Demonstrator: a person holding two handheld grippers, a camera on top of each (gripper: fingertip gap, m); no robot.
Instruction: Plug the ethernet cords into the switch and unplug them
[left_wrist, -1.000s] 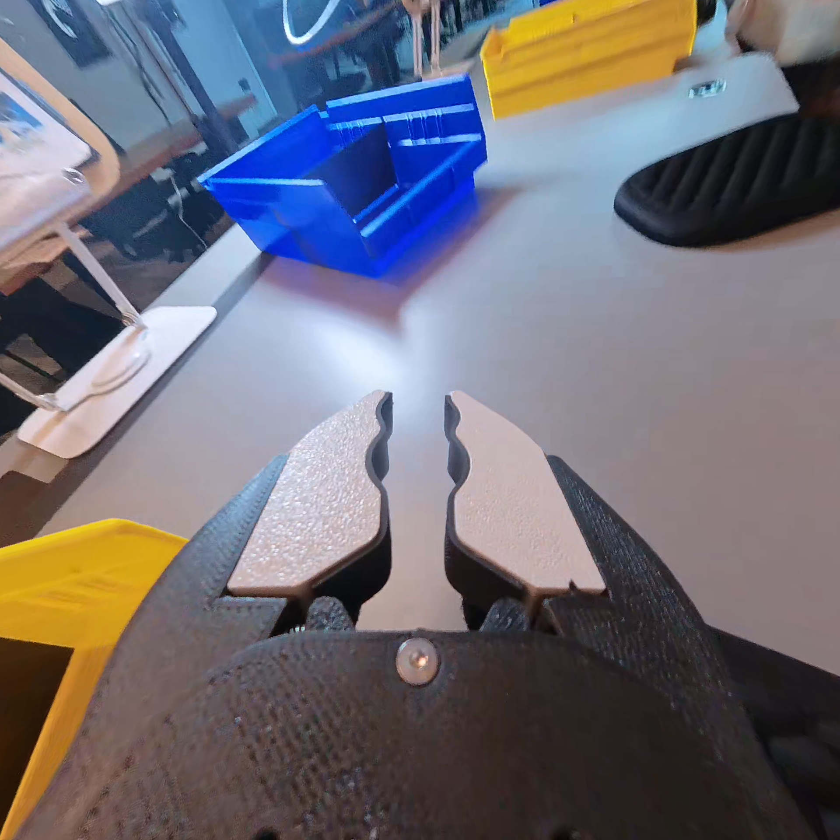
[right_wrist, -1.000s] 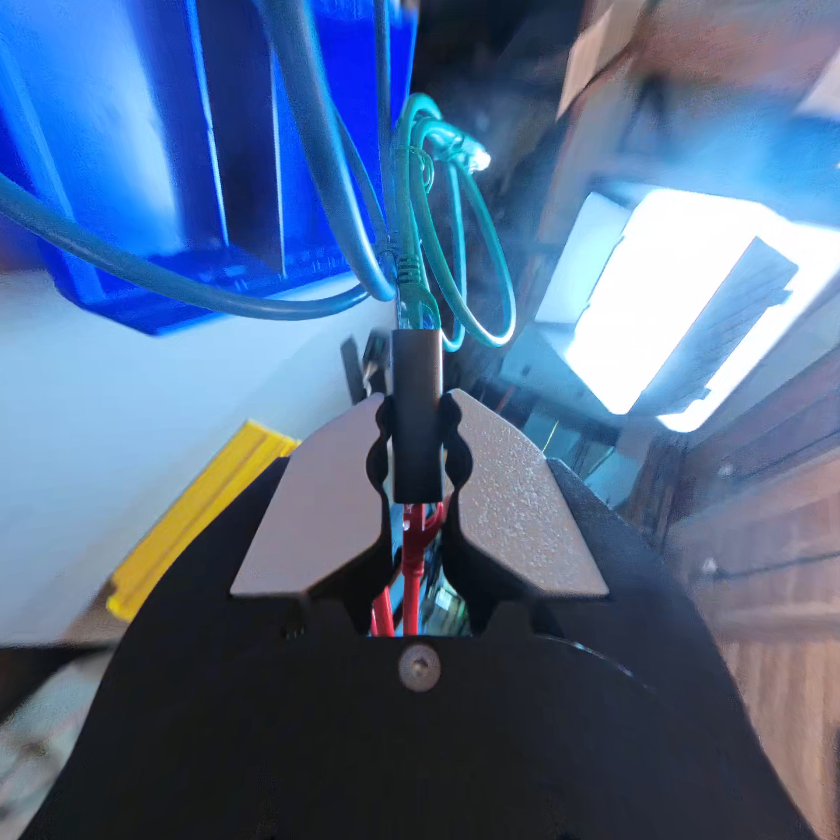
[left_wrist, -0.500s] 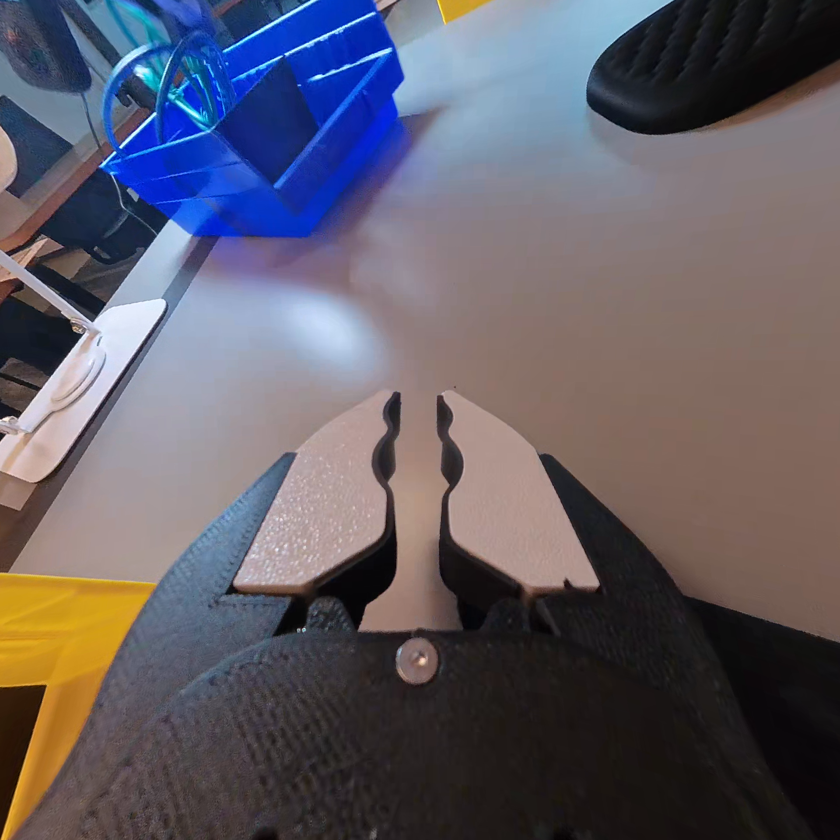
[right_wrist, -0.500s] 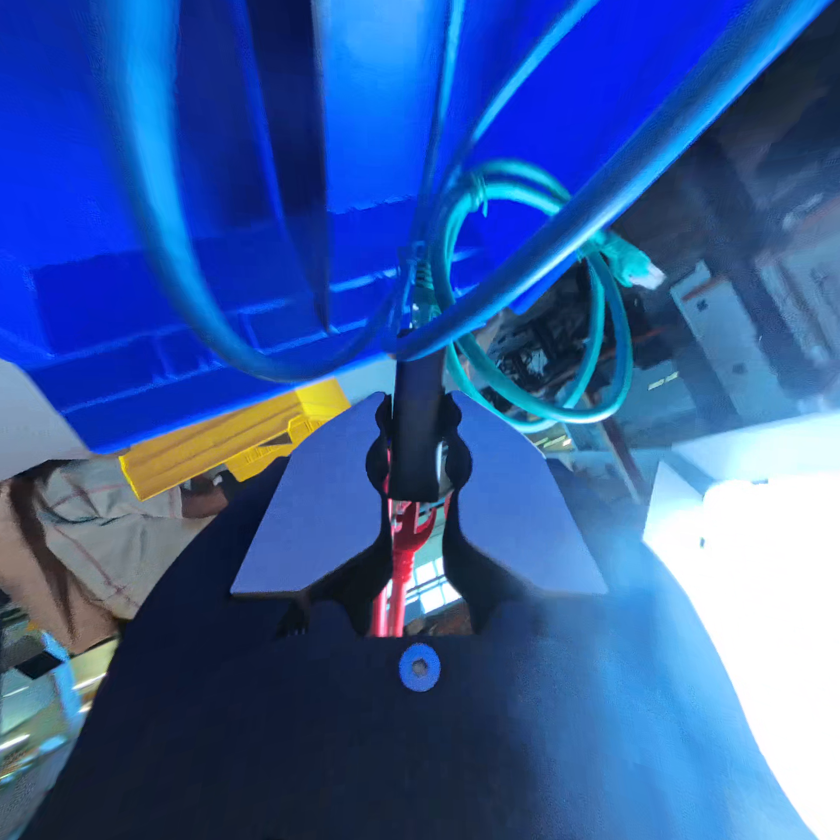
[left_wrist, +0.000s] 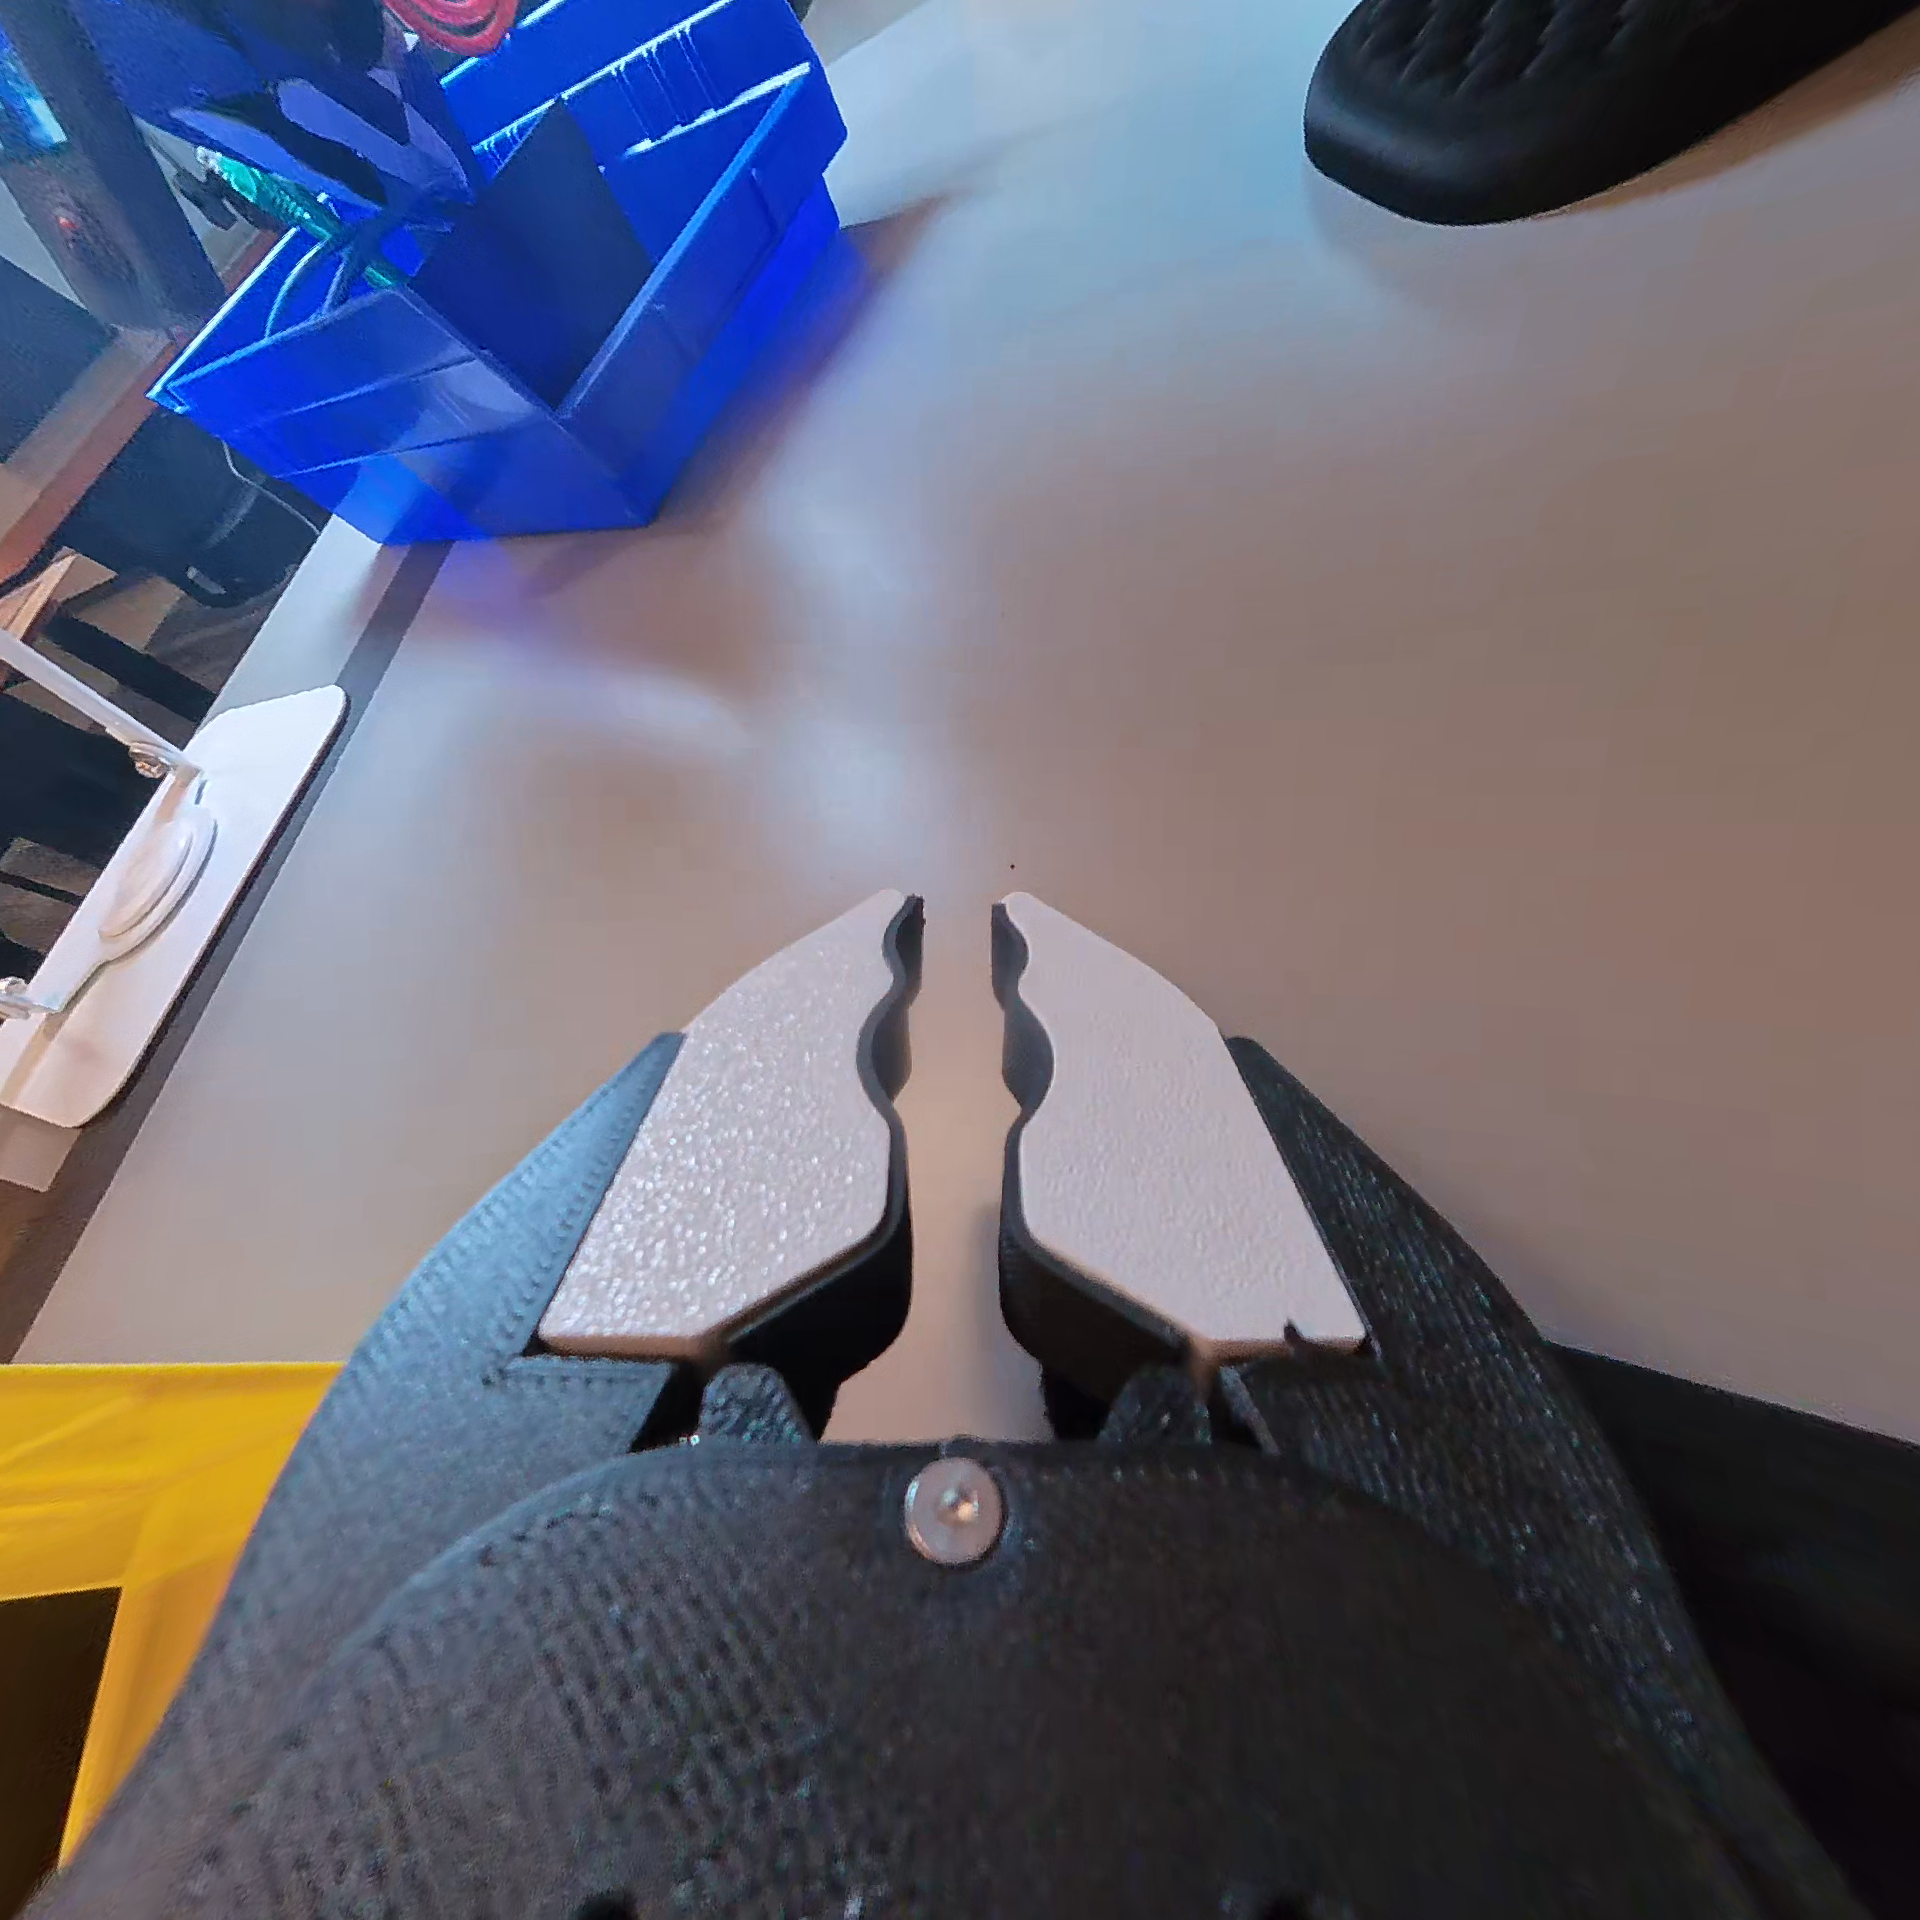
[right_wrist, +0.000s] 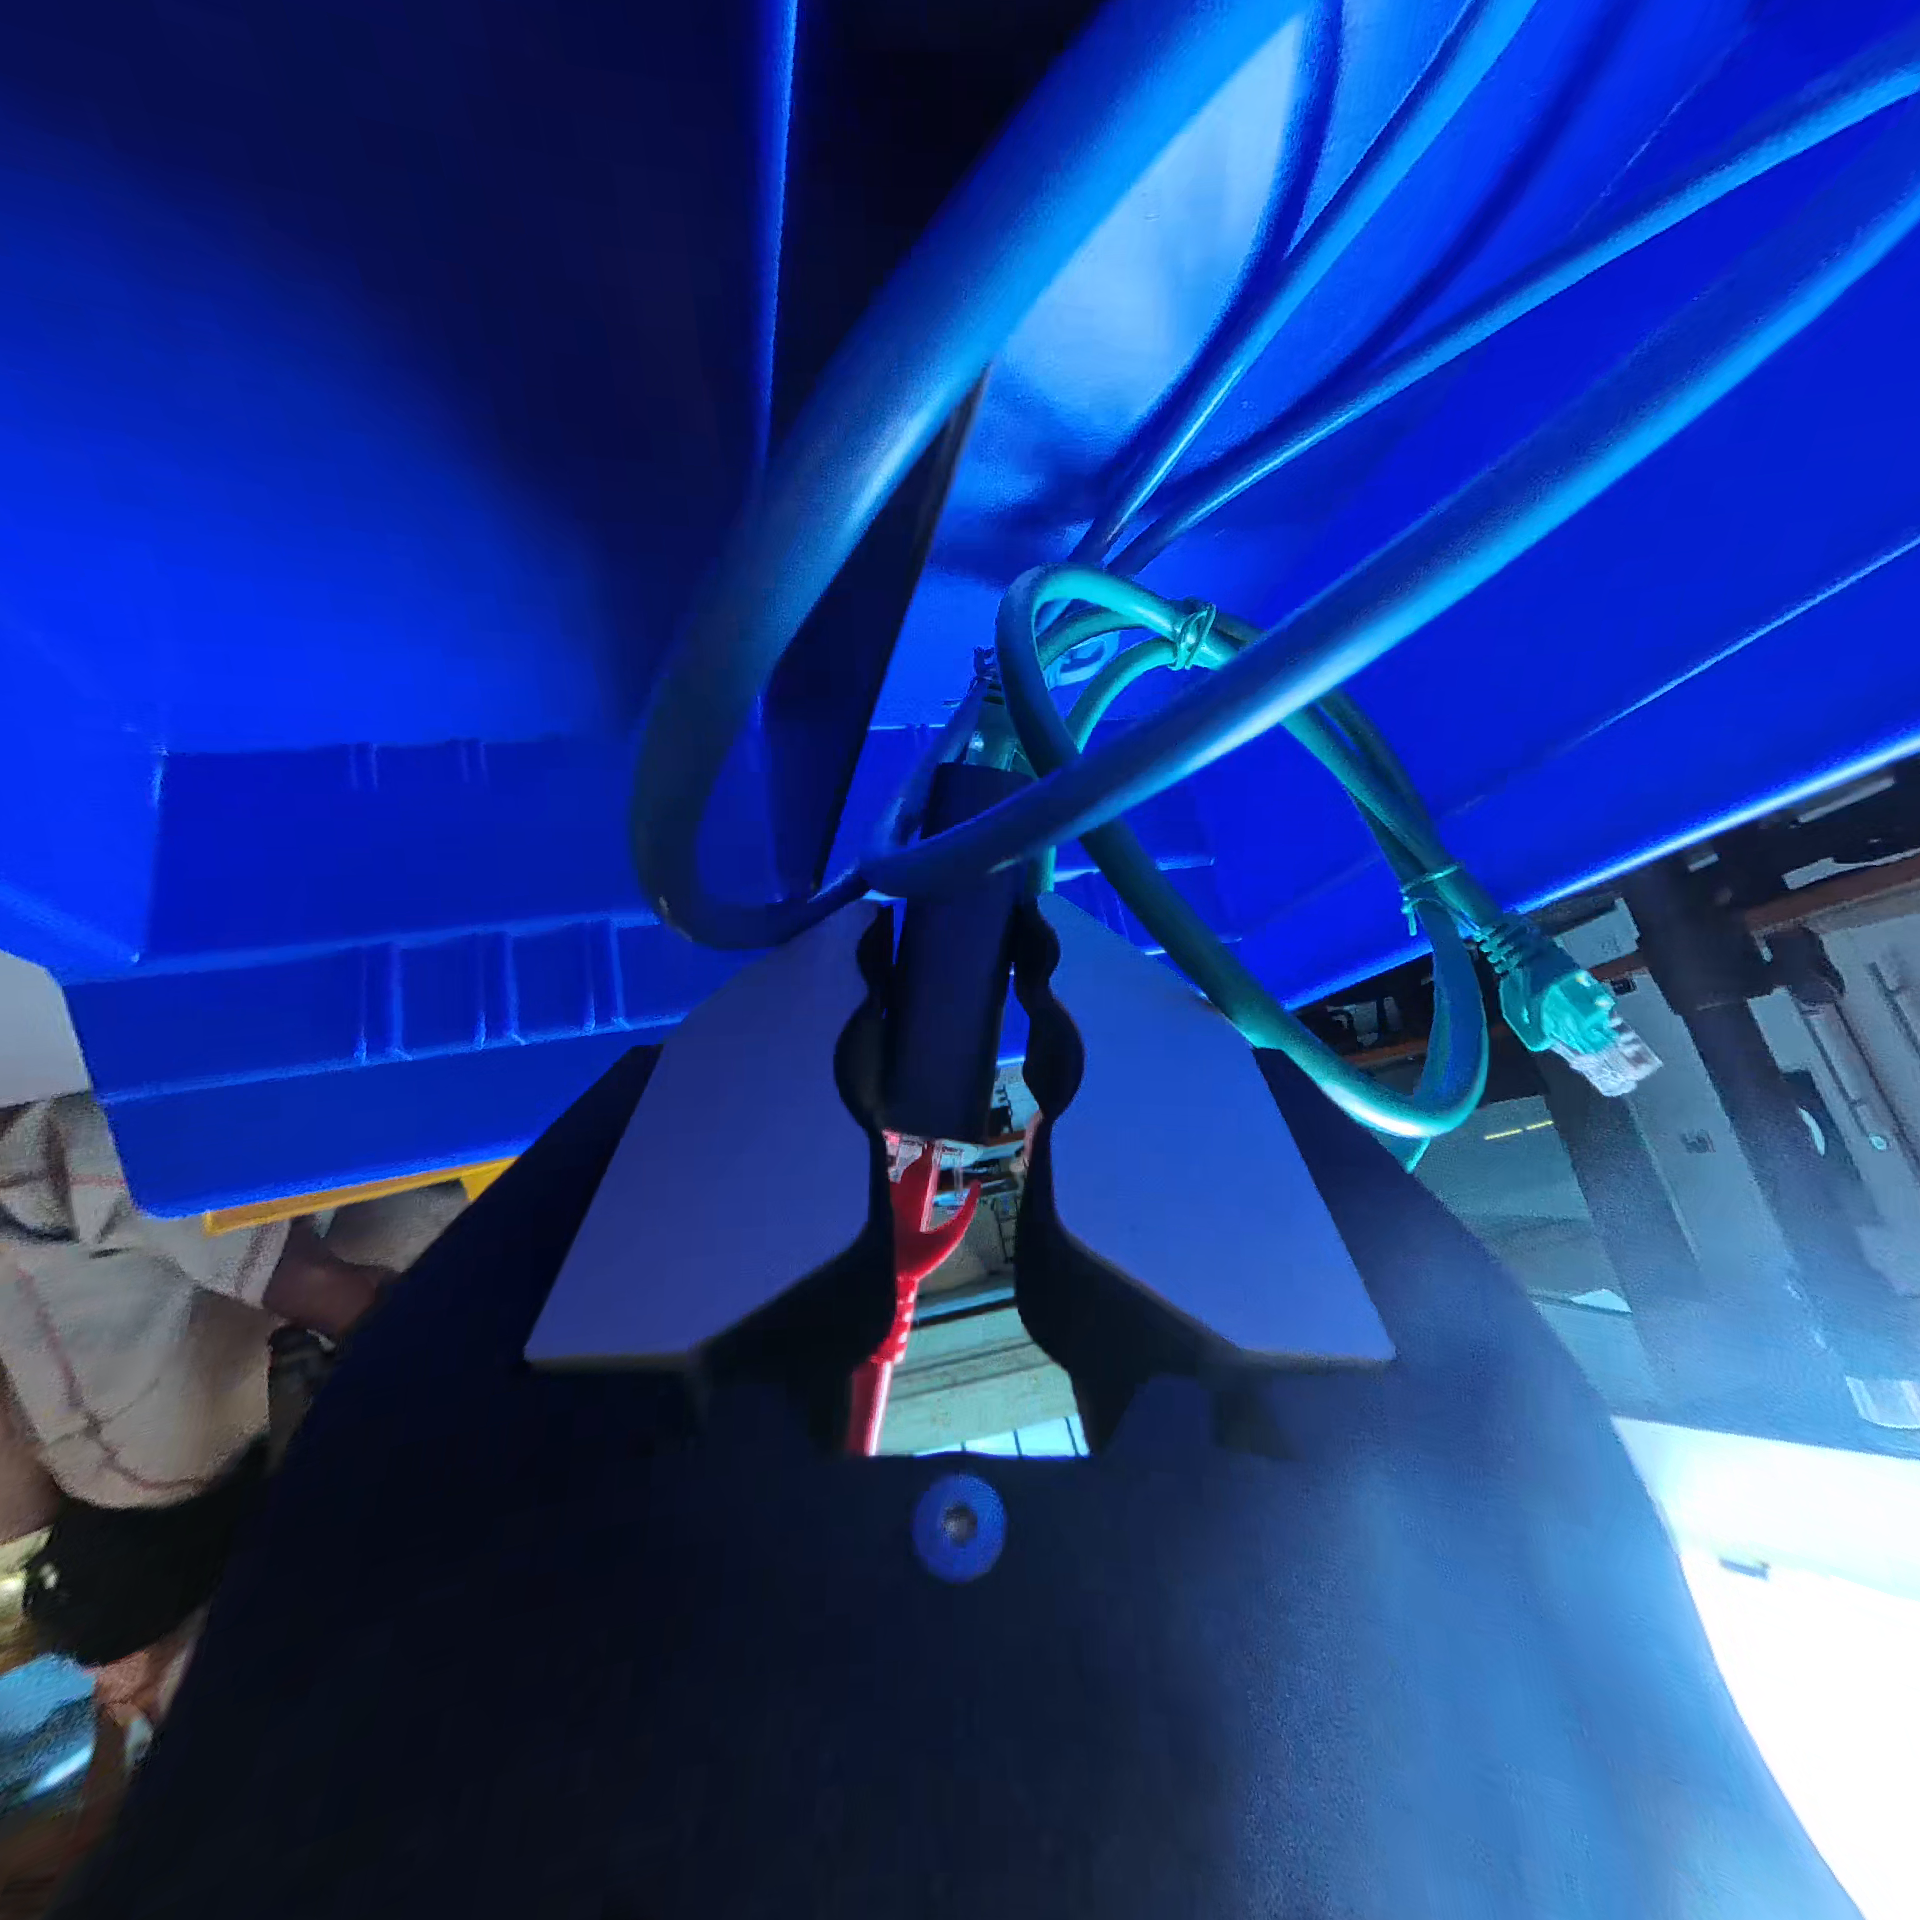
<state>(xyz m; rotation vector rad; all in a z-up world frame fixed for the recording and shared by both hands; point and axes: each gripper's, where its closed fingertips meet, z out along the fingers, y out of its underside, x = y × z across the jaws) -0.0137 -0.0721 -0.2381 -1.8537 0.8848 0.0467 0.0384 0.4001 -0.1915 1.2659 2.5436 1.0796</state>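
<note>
My right gripper (right_wrist: 951, 920) is shut on a small black switch (right_wrist: 951, 997) and holds it at the mouth of a blue bin (right_wrist: 364, 520). Red cords (right_wrist: 914, 1226) come out of the switch's near end. A green cord (right_wrist: 1351, 1060) and blue cords (right_wrist: 748, 644) loop from its far end; the green cord's free plug (right_wrist: 1558, 1018) hangs loose. My left gripper (left_wrist: 956, 914) is empty, with a narrow gap between its jaws, low over the grey table (left_wrist: 1351, 779). In the left wrist view the blue bin (left_wrist: 499, 416) stands at the far left, with the right gripper (left_wrist: 353, 114) above it.
A yellow bin (left_wrist: 94, 1455) sits at the near left of my left gripper. A black ribbed pad (left_wrist: 1558, 114) lies at the far right. A white stand base (left_wrist: 156, 894) sits at the table's left edge. A person's sleeve (right_wrist: 125, 1299) shows beyond the bin. There is about 50 cm between the tips of the two grippers.
My right gripper has carried the switch and its cords up to the blue bin, which now fills its view. My left gripper has shifted toward the bin and stays empty.
</note>
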